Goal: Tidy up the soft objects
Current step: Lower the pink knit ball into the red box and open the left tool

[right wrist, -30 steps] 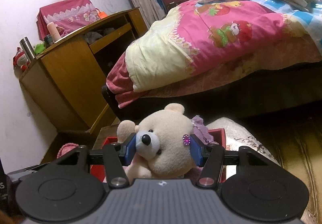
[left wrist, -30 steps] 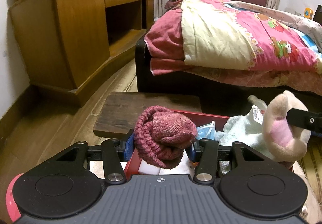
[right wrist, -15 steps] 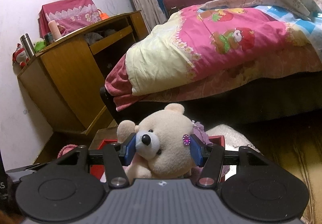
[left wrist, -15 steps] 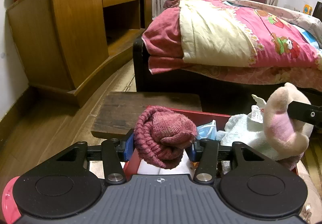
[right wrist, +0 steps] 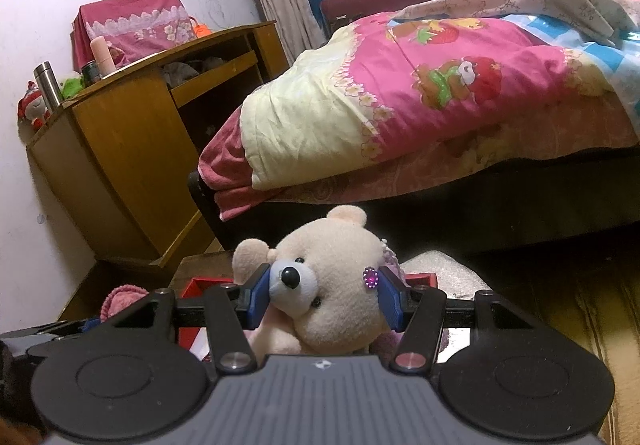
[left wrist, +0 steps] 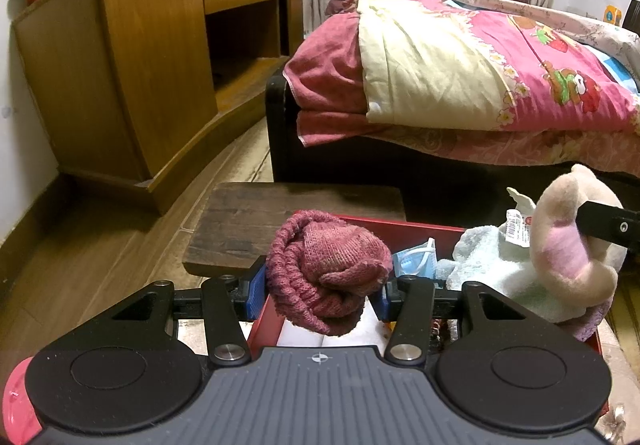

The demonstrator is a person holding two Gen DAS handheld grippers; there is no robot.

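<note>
Both hands loaded. Your left gripper (left wrist: 322, 291) is clamped on a rolled pink knit sock (left wrist: 326, 277), held above the near left corner of the red box (left wrist: 404, 227). Your right gripper (right wrist: 322, 295) squeezes the teddy bear (right wrist: 328, 285) by the head, pads on snout and cheek, above the same box.

In the box: a pale towel (left wrist: 492, 265), a blue face mask (left wrist: 416, 263), some white items underneath. The box sits partly on a dark wooden board (left wrist: 280, 221) on the floor, bed (left wrist: 460, 85) just behind, wooden cabinet (left wrist: 152, 61) to the left.

Risks:
- The sock hangs mostly below the pads, and the roll looks loose. If it unrolls or you release too far left, it likely lands outside the box wall.
- The bear's head compresses. A soft, rounded grip like that may creep out if you swing or tilt, and the body weight hangs low.
- The grippers are near each other over one small box. Lowering both together invites a knock or a snag on the towel.
- The box already looks full on the right; the bear may perch on the towel and roll out.
</note>
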